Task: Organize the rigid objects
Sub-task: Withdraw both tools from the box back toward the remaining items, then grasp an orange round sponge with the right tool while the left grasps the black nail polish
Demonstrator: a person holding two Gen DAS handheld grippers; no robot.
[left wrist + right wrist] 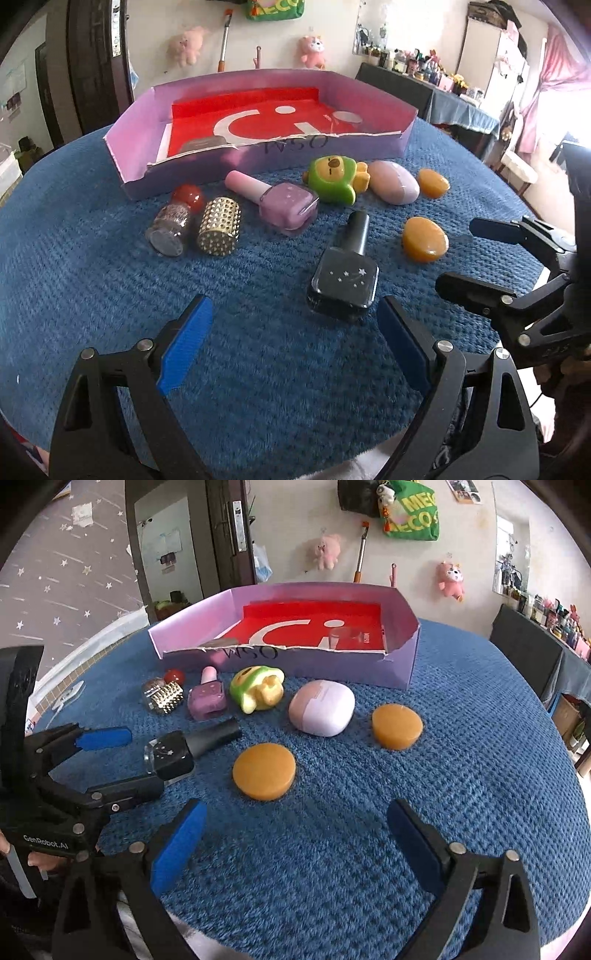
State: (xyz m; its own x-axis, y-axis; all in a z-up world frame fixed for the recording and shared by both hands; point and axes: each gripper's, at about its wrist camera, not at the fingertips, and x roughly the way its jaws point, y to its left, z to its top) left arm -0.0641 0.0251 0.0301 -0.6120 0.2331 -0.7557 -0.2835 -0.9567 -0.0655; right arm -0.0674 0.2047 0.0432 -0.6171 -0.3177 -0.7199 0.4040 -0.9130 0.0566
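We hold two grippers over a round table draped in blue textured cloth [461,738], where small hard objects lie scattered in front of a shallow lilac cardboard tray [369,146] with a red printed sheet [266,114] on its floor.

Our left gripper [295,332] hangs with its blue-padded jaws wide apart and nothing between them; a black nail polish bottle [345,277] lies on its side just beyond them, nearer the right-hand pad, cap pointing toward the tray. Our right gripper [295,834] also stands spread and empty, above bare cloth, and an orange disc [264,771] lies just ahead of its gap. In the left wrist view, the right gripper enters from the right edge, its two fingers near that disc.

A second orange disc [397,726] sits farther right, apart from the first. Between them and slightly farther back rests a pale lilac rounded case [321,707]. Just to its left lies a green and yellow cartoon figurine [256,692], tipped over close to the tray's torn front wall. Next comes a pink nail polish bottle [284,203] on its side, then a gold studded cylinder [218,227] and, beside it, a small clear glitter jar with a red cap [173,221], also lying down.

Inside the tray, a dark object shows at the left near the front wall, but we cannot tell what it is. Plush toys [325,552] hang on the wall behind.
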